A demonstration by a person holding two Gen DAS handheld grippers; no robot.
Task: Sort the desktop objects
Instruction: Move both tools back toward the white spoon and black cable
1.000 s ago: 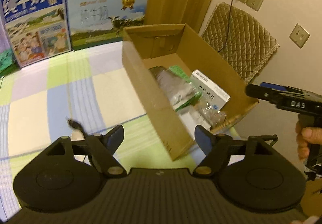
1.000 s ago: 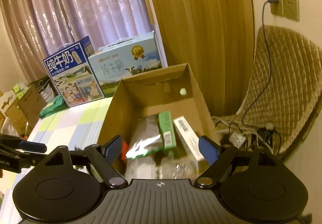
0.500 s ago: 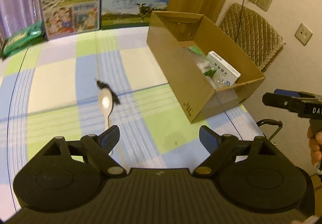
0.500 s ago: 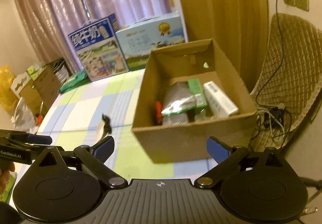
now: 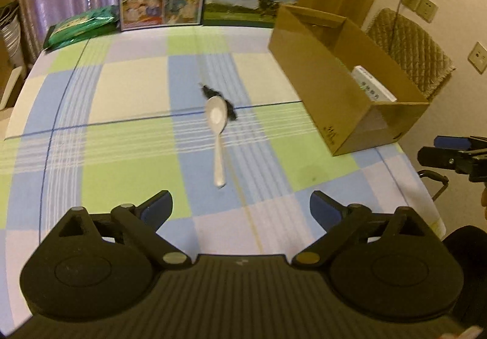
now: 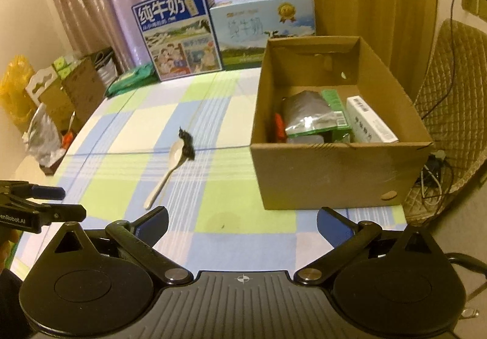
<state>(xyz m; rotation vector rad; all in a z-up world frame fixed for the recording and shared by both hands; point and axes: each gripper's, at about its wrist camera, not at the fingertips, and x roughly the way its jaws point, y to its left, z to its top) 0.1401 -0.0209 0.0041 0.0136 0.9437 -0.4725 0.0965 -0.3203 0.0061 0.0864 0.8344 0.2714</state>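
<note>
Checked desk (image 5: 127, 138) | white spoon (image 5: 217, 138) beside black clip (image 5: 220, 98) | cardboard box (image 6: 334, 174) filled | left hand-held gripper (image 5: 240, 205) wide, empty | right hand-held gripper (image 6: 242, 221) wide, empty

Both wrist views look down across the checked table (image 5: 127, 138) from its near edge, well back. Each shows the spoon (image 5: 218, 138) mid-frame and the cardboard box (image 6: 334, 174) at right.

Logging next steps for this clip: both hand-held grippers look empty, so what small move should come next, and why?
Probably lower the left hand-held gripper toward the white spoon. The spoon and a small black object beside its bowl lie on the checked tablecloth outside the cardboard box, which already holds other items. That gripper is open, empty and faces the spoon's handle.
</note>
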